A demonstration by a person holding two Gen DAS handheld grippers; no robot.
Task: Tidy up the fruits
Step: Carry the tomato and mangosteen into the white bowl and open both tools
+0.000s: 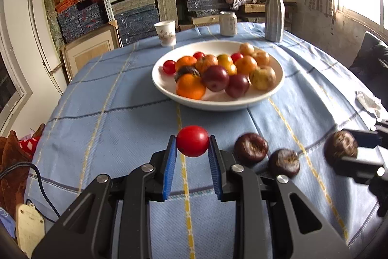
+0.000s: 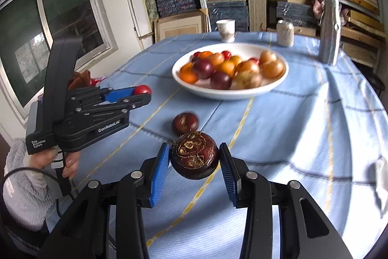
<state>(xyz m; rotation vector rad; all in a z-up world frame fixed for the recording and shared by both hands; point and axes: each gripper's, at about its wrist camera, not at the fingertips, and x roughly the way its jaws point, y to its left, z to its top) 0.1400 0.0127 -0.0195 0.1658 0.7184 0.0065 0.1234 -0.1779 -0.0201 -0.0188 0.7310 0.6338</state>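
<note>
A small glossy red tomato-like fruit [image 1: 192, 141] sits clamped between the blue pads of the left gripper [image 1: 192, 149], low in the centre of the left wrist view and lifted clear of the blue checked tablecloth [image 1: 109, 108]. In the right wrist view, a dark maroon round fruit with gold-brown scarring [image 2: 194, 154] is pinched the same way in the right gripper [image 2: 194, 162], also low and central. Beyond both, in the upper middle, stands the wide white ceramic bowl [image 1: 218, 104] heaped with oranges, plums and yellowish fruit. Two more dark wrinkled fruits [image 1: 251, 148] lie on the cloth just right of the left gripper.

The bowl looks crowded, so I'd worry that a fruit dropped onto the pile rolls off over the rim. Both fruits are smooth and round and held only at their sides, so a jolt could squirt one out. The grippers are near each other and might knock together on the way in.
</note>
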